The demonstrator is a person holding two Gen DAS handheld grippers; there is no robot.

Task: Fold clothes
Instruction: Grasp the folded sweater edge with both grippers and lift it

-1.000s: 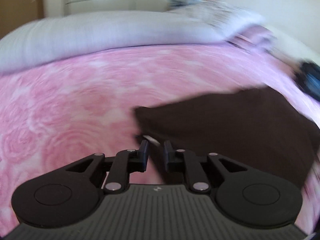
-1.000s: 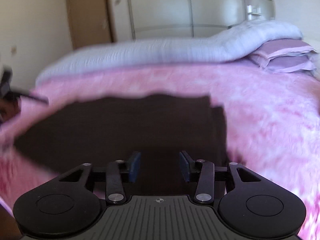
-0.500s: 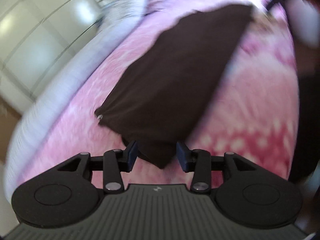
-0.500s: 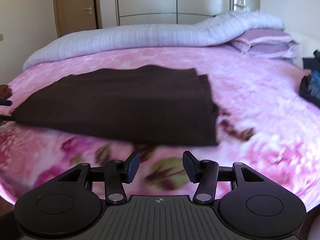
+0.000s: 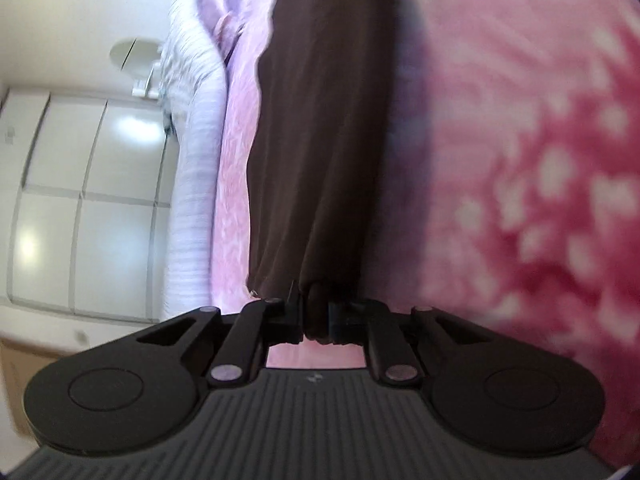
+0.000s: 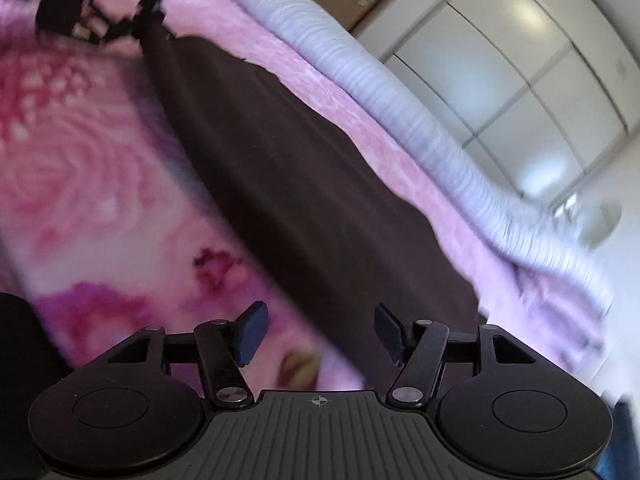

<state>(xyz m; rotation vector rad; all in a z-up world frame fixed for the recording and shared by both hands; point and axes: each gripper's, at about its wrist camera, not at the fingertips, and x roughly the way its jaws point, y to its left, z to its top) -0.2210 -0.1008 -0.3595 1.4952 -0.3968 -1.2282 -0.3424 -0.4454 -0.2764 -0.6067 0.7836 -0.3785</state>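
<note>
The dark brown garment (image 5: 320,140) lies spread in a long folded strip on the pink flowered bedspread (image 5: 520,160), with the rolled white duvet (image 6: 400,92) running along the bed beyond its far edge. The left claw (image 5: 314,316) has just been closing and now pinches a bunched corner at one end of the garment. The right claw (image 6: 320,334) has just been opening and stands wide at the garment's other end, the cloth's edge lying between its blue pads (image 6: 252,332) without being pressed.
</note>
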